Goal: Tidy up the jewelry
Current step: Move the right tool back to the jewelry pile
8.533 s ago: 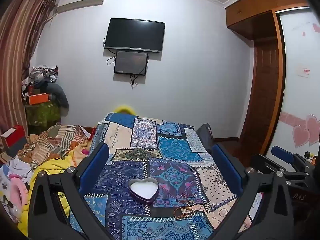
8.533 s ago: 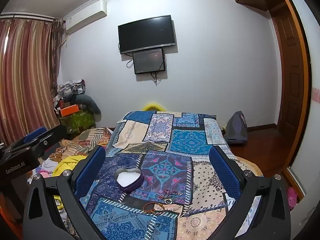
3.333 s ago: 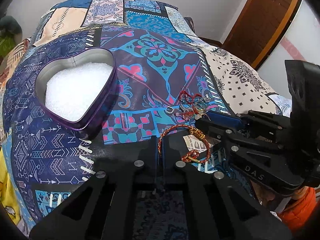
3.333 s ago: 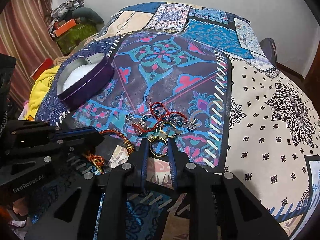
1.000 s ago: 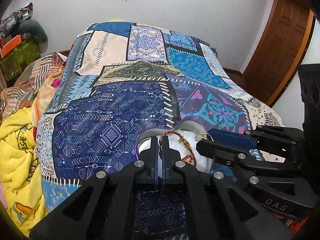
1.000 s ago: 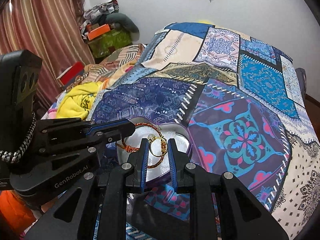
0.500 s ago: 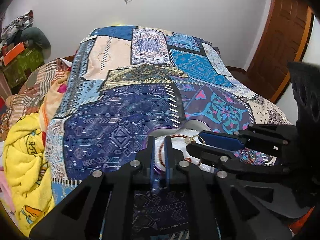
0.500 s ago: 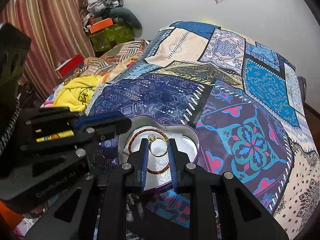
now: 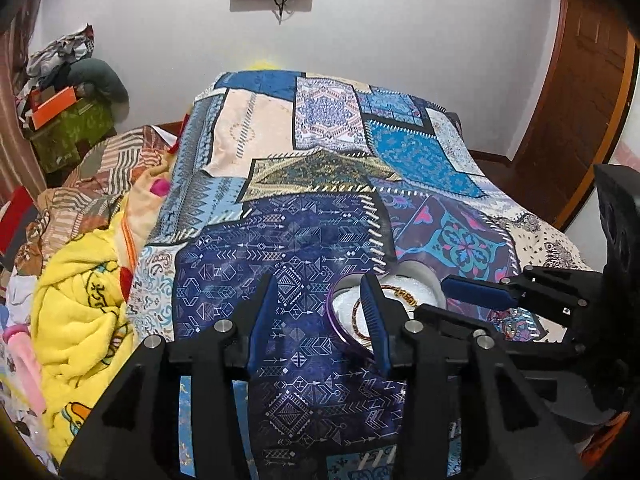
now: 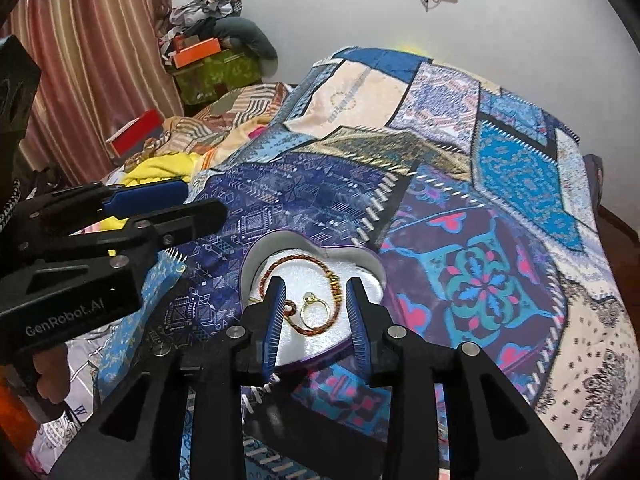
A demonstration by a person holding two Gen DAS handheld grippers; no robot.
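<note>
A purple heart-shaped tin (image 10: 362, 258) with a white lining sits on the patchwork bedspread (image 10: 500, 160). Inside it lie a red-and-gold braided bracelet (image 10: 298, 260) and a gold ring (image 10: 314, 312). My right gripper (image 10: 314, 290) is open and empty just above the tin, its fingers either side of the ring. My left gripper (image 9: 318, 290) is open and empty to the left of the tin (image 9: 340, 320); the bracelet (image 9: 396, 290) shows partly behind its right finger. The right gripper (image 9: 472, 294) also shows in the left wrist view, and the left gripper (image 10: 156, 196) in the right wrist view.
Yellow blanket (image 9: 80, 300) and striped bedding are piled left of the bed. A green box with an orange box on top (image 10: 216, 64) stands by the curtain. A wooden door (image 9: 580, 80) is at the right. A screen hangs on the far wall.
Both grippers have opened and let go: the bracelet and the ring now lie in the tin. The left gripper has drawn back to the left.
</note>
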